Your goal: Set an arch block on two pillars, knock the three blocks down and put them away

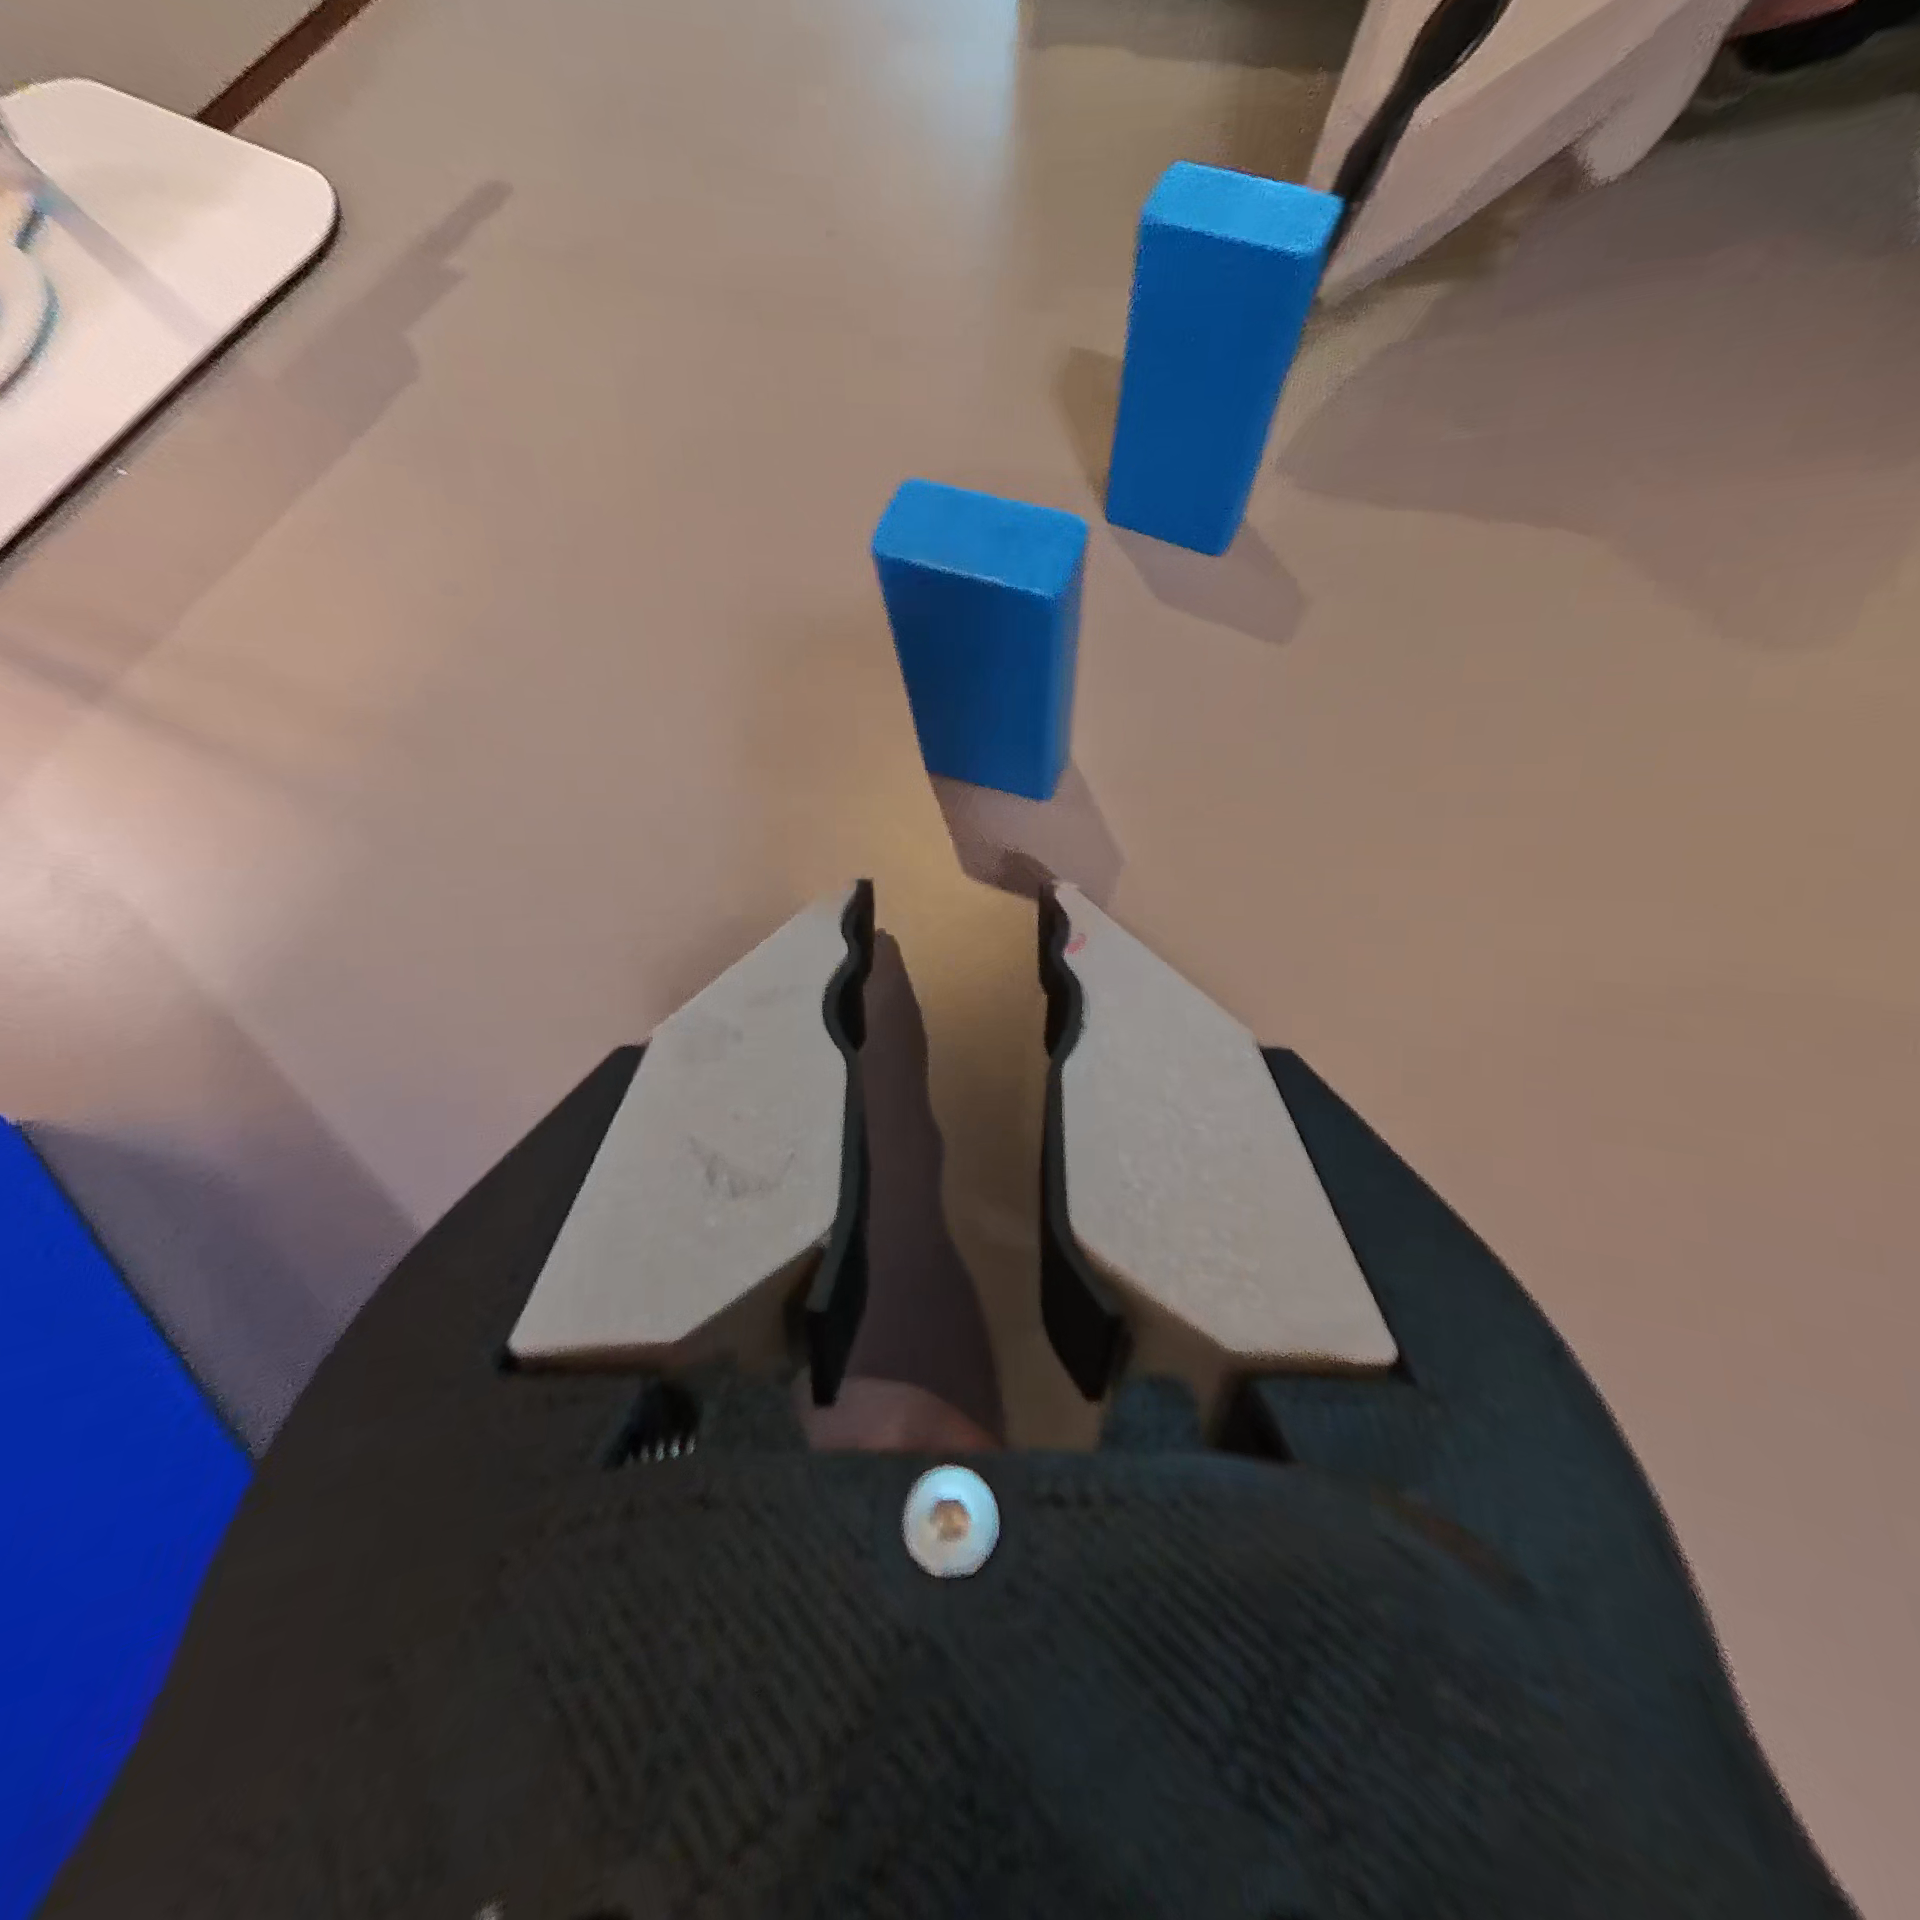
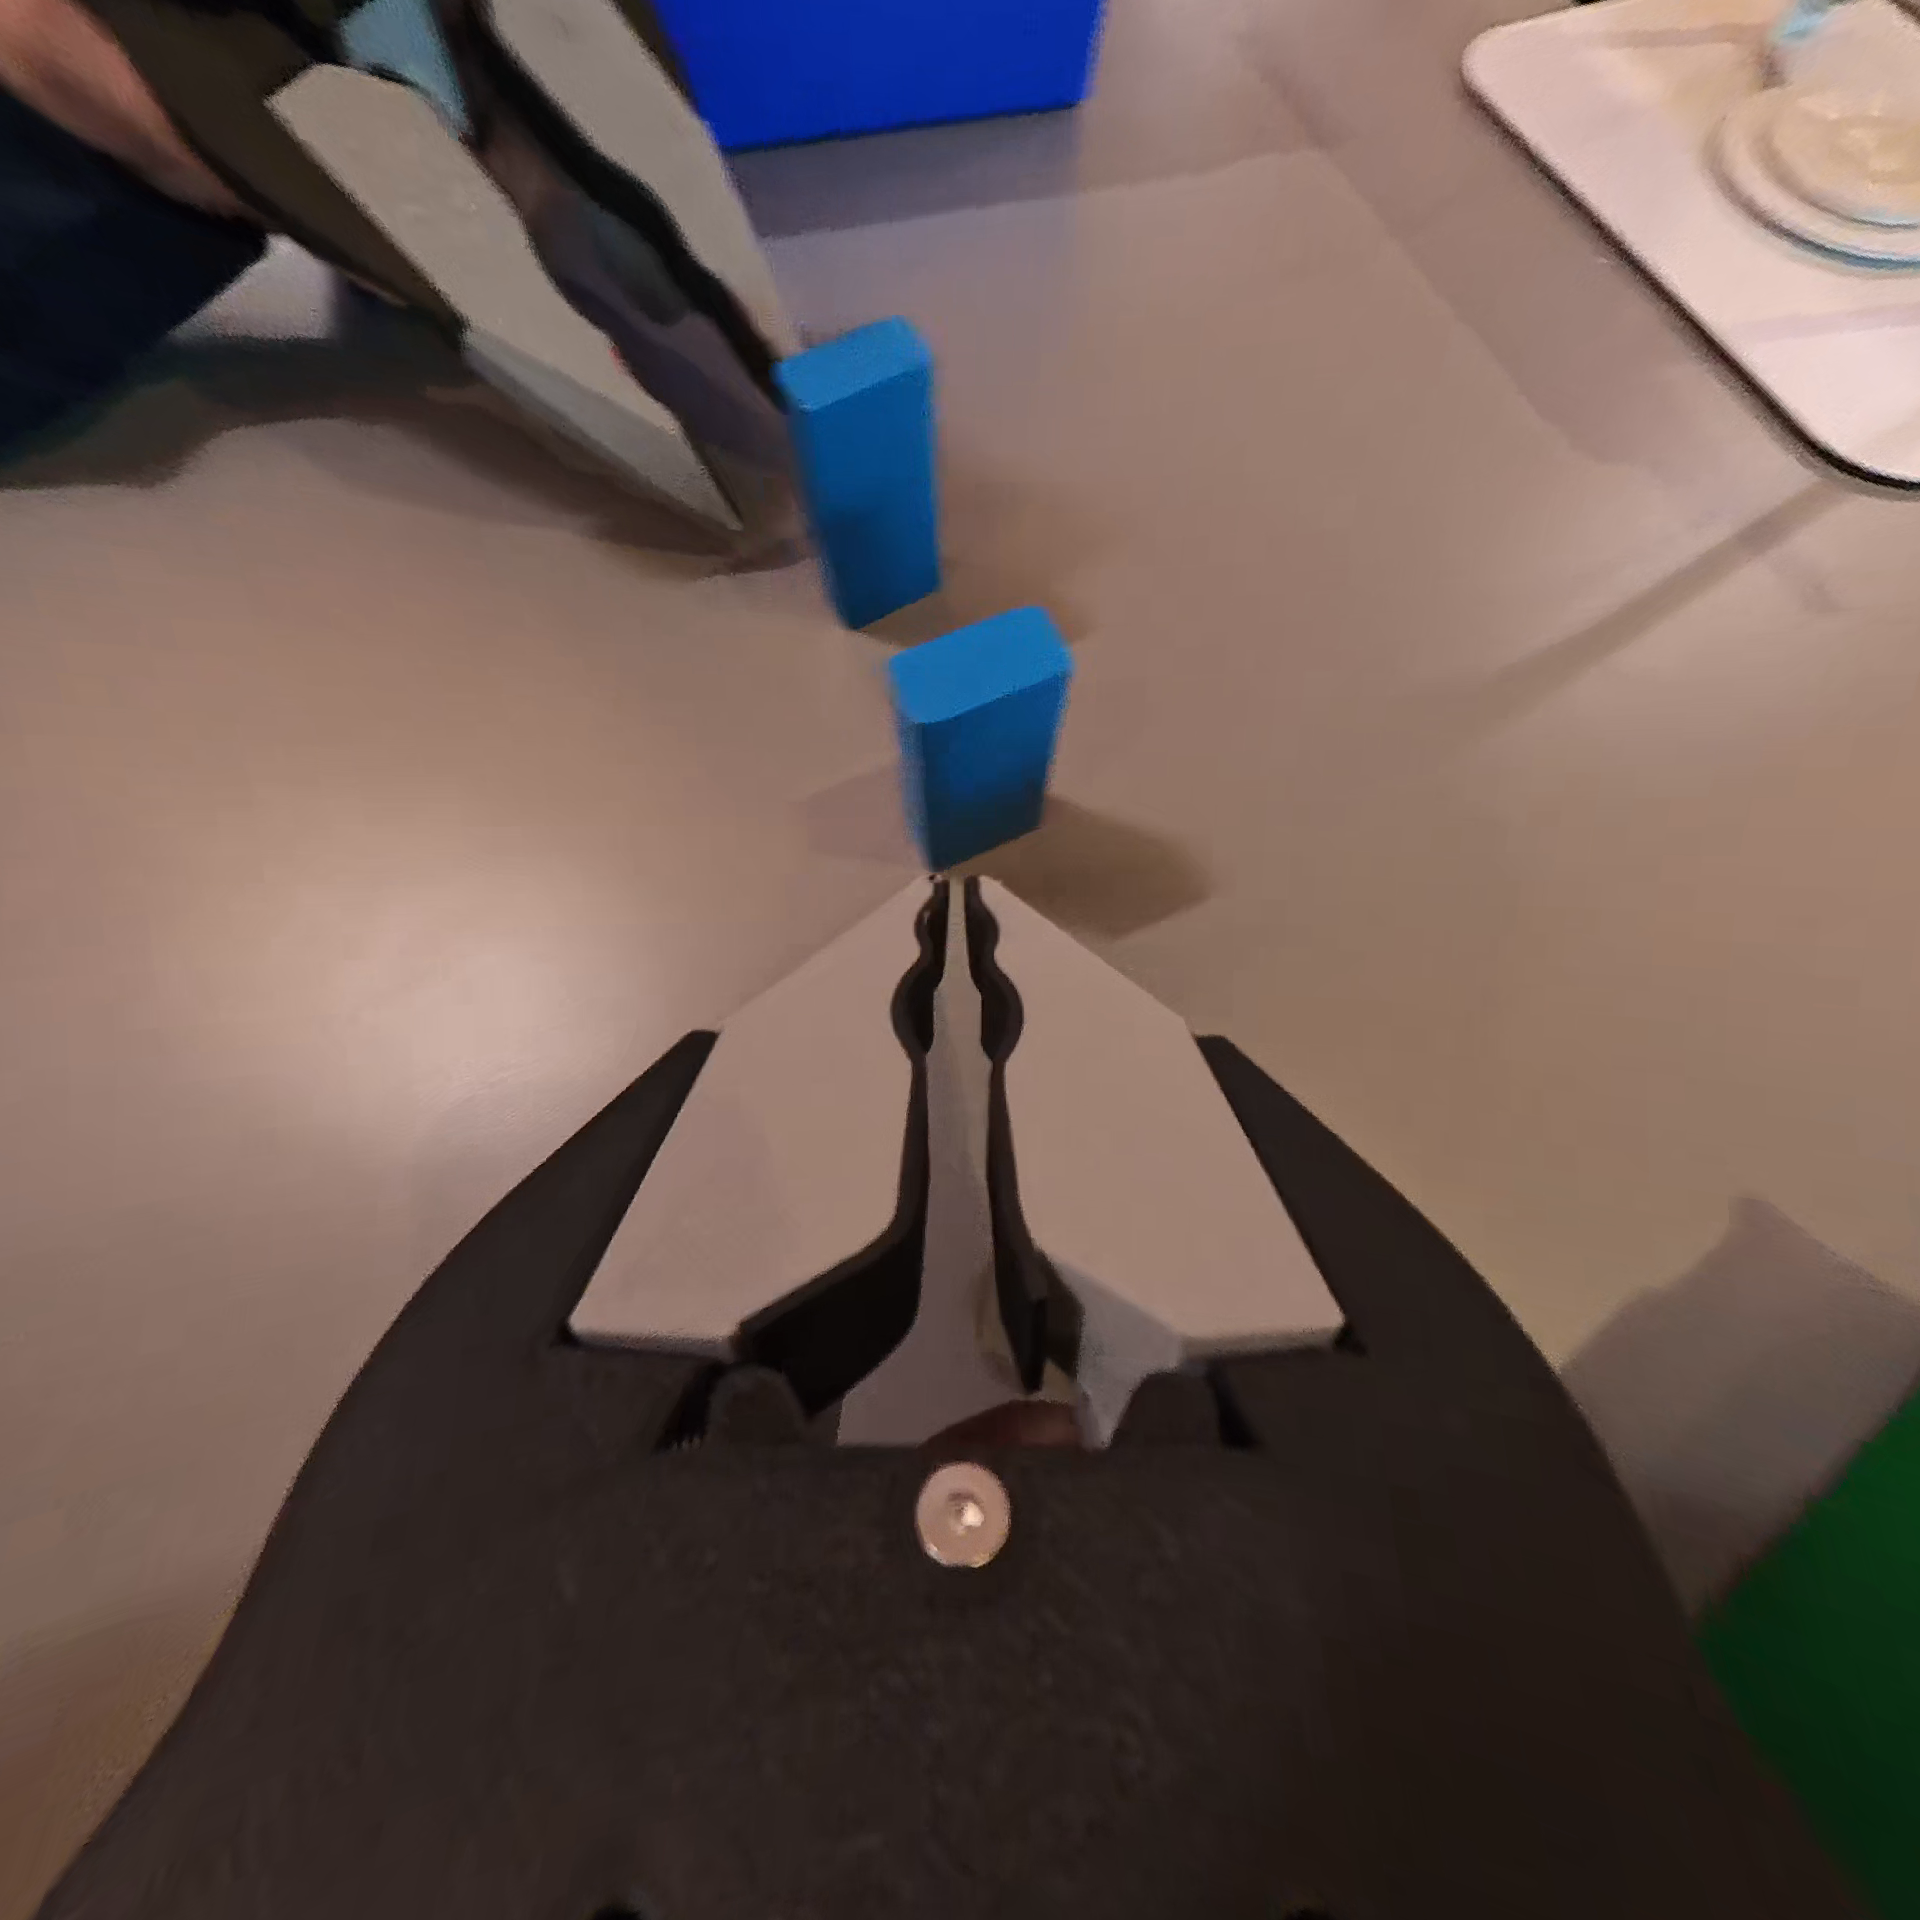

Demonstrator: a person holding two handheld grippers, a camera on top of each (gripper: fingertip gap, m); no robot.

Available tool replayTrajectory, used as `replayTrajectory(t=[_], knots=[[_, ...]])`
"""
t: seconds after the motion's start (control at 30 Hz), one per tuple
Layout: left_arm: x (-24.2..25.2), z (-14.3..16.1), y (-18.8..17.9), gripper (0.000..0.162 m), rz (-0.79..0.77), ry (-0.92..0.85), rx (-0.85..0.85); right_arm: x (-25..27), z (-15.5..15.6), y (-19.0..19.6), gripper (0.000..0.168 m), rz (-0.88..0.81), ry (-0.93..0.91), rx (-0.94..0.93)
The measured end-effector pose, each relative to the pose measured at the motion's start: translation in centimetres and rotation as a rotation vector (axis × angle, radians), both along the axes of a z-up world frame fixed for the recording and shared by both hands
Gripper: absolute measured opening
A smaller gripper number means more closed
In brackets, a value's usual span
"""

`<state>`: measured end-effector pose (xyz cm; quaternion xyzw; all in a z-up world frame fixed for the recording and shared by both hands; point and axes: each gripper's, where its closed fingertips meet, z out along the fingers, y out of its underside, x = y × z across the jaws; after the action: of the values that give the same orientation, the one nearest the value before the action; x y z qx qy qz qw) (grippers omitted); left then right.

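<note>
1. On the tan table stand two blue pillars, both upright and a little apart: one pillar nearer the left gripper, the other pillar nearer the right. The gap between them looks sized for an arch to span, so the supports appear ready.
2. No arch block shows in either view; where it lies cannot be told. The step in hand is judged to be finishing the pillars, with the arch not yet set.
3. Left gripper: jaws apart with nothing between them, tips just short of the near pillar's base, probably after placing or squaring it.
4. Right gripper: jaws nearly together, only a thin slit, holding nothing; the tips sit right at the foot of its near pillar, whether touching cannot be told. Narrow tips suit nudging a block into line.
5. Count: two pillars, two grippers, no arch seen.
6. Beyond these: a blue box past the left gripper, possibly the storage place; a white tray with glassware at the table's side; a green thing at the right view's edge.
</note>
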<state>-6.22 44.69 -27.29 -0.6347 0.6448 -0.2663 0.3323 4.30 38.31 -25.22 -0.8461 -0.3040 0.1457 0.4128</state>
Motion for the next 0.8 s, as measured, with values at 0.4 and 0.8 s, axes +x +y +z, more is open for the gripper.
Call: replayTrajectory(t=[0.4,0.8], knots=[[2.5,0.3,-5.4,0.035,-0.142,-0.016,-0.037,-3.5,-1.9,-0.8,0.007,0.145,-0.080,-0.023],[4.2,-0.6,-6.2,0.039,-0.165,0.044,-0.011,-2.9,-2.9,1.1,0.009,0.072,-0.157,0.002]])
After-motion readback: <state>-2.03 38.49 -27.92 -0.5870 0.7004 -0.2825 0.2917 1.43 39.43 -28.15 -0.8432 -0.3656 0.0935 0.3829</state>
